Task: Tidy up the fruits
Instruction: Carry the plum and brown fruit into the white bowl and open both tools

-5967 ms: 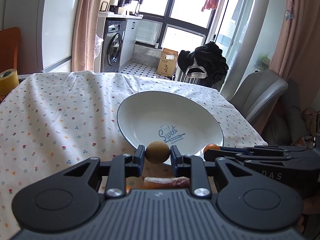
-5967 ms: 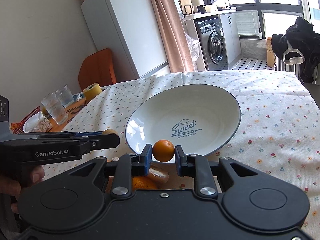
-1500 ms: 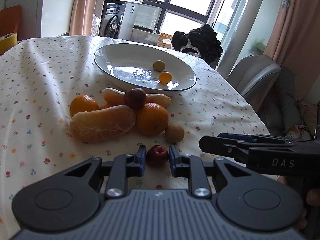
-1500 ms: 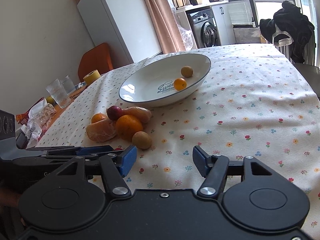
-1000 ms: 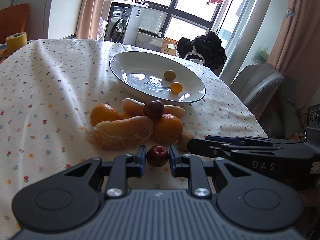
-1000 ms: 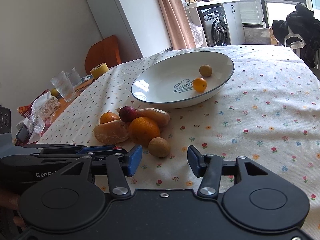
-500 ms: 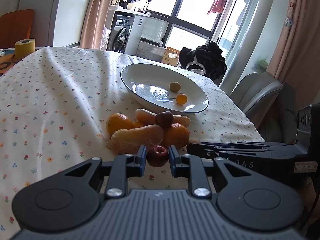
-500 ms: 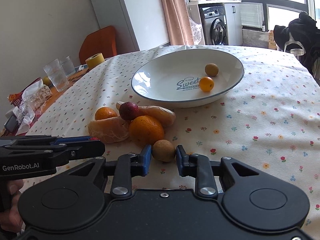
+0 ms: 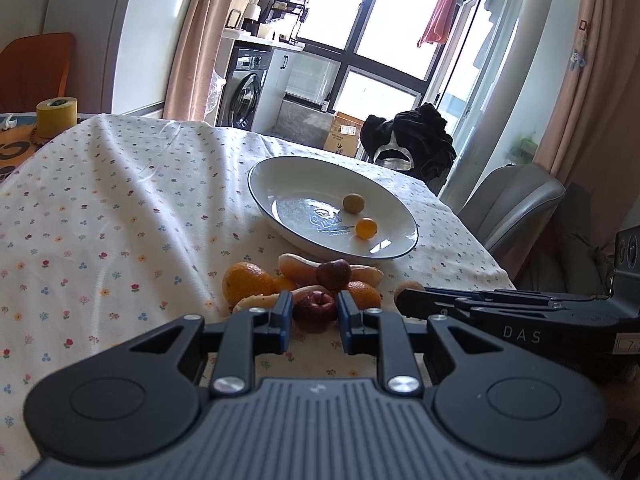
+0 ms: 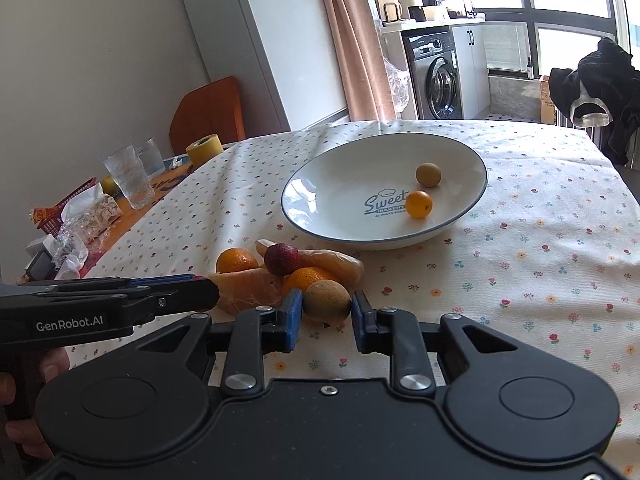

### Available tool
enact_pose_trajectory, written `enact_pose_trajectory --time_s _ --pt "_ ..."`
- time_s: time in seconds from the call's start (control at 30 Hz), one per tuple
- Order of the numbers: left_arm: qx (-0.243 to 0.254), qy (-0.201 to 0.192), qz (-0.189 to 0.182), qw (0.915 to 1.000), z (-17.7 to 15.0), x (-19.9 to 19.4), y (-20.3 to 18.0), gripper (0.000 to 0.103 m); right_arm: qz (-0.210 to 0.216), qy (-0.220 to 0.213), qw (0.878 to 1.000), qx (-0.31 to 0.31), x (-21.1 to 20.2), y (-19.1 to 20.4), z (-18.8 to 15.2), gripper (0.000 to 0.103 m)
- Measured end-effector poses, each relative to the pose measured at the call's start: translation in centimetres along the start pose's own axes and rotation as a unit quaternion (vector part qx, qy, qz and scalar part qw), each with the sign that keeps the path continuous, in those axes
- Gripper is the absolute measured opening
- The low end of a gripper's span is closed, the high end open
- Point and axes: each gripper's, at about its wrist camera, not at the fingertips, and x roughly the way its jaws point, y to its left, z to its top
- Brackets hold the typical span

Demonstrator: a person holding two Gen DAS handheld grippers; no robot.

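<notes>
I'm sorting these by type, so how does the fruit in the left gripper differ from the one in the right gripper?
Colour: the small apple in the left gripper is dark red; the round fruit in the right gripper is dull brownish-tan.
Surface: the apple looks glossy with a dimpled top; the brown fruit looks matte and smooth all round.
Shared: both are small, roundish, and clamped between blue pads near the fruit pile, not yet on the plate.
</notes>
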Motion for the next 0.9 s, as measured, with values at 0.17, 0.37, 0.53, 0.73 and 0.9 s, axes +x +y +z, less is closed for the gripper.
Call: enact_pose_trajectory --time_s 0.17,0.37,0.53,0.73,0.9 --pt "0.005 -0.006 0.004 1.0000 0.8 0.3 0.0 0.022 0.001 -0.010 1.000 0.002 -0.1 -0.2 0.6 0.025" --pt "0.011 -0.011 0.006 0.9999 1.8 1.0 -0.3 0.022 0.001 -0.020 1.000 0.007 -0.2 -0.8 1.1 0.025" --pt "0.018 -0.011 0.008 0.9998 2.4 1.7 -0.7 0.022 0.001 -0.026 1.000 0.012 -0.1 -1.3 1.5 0.025" --pt "0.023 -0.010 0.010 0.9996 3.0 2.7 -1.0 0.022 0.003 -0.033 0.999 0.017 0.2 -2.0 2.0 0.025" --pt "0.023 -0.005 0.010 0.9997 3.3 3.7 -1.0 0.022 0.005 -0.034 0.999 0.021 0.7 -2.5 2.2 0.025"
